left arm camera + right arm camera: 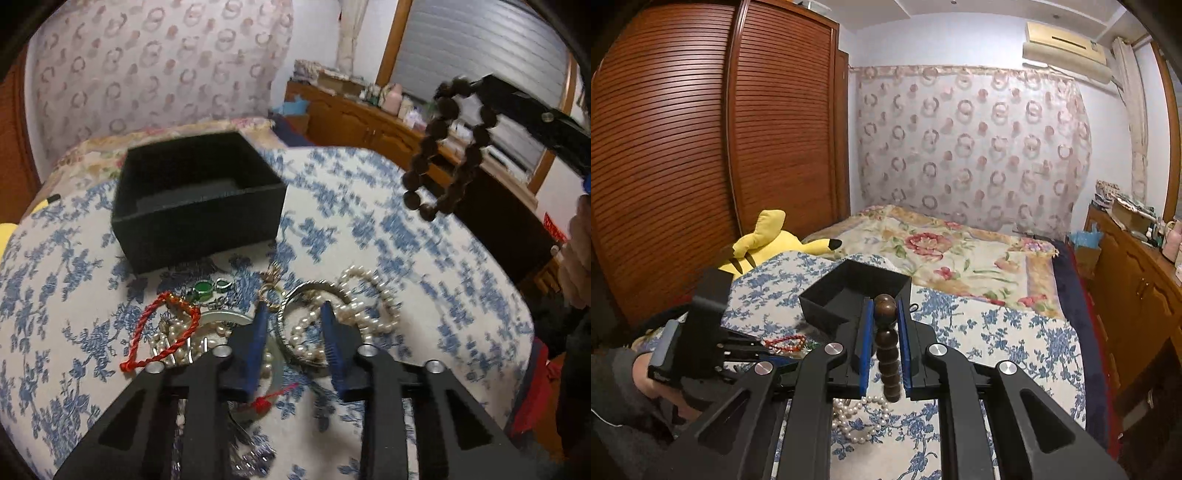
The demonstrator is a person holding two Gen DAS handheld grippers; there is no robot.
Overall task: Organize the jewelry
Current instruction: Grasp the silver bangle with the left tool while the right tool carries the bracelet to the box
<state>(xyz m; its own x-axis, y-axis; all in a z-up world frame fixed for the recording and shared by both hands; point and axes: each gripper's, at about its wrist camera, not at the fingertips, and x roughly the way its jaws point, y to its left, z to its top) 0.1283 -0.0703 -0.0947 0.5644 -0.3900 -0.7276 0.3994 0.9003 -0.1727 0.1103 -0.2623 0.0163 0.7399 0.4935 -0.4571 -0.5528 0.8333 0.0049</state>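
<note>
Blue ribbed pads line our left gripper, whose two fingers stand apart with nothing between them, their tips poised over the jewelry heap. Directly under and between those tips we see a silver bangle with a ridged, toothed rim, and a tangle of small round white pearl strands that spreads to the right of the fingers. Left of the left finger lies a twisted red cord loop draped over more pearls, and just ahead of it sit a glossy round green stone and a small gold-toned ring piece. Farther ahead, slightly left, stands an open black box, square, matte and rough-textured, with a darker flat pad on its floor. All of it rests on a white cloth printed with blue flowers.

Our right gripper is closed on a bracelet of dark brown wooden beads; one round, polished bead is pinched between the blue pads and the rest hang below in a column. From the left wrist view, this bracelet dangles as an open loop up and to the right, clear of the cloth. Ahead of the right fingers we see the black box, and beneath them more pearls.

Off to the left of the right gripper lies a soft yellow plush toy.
</note>
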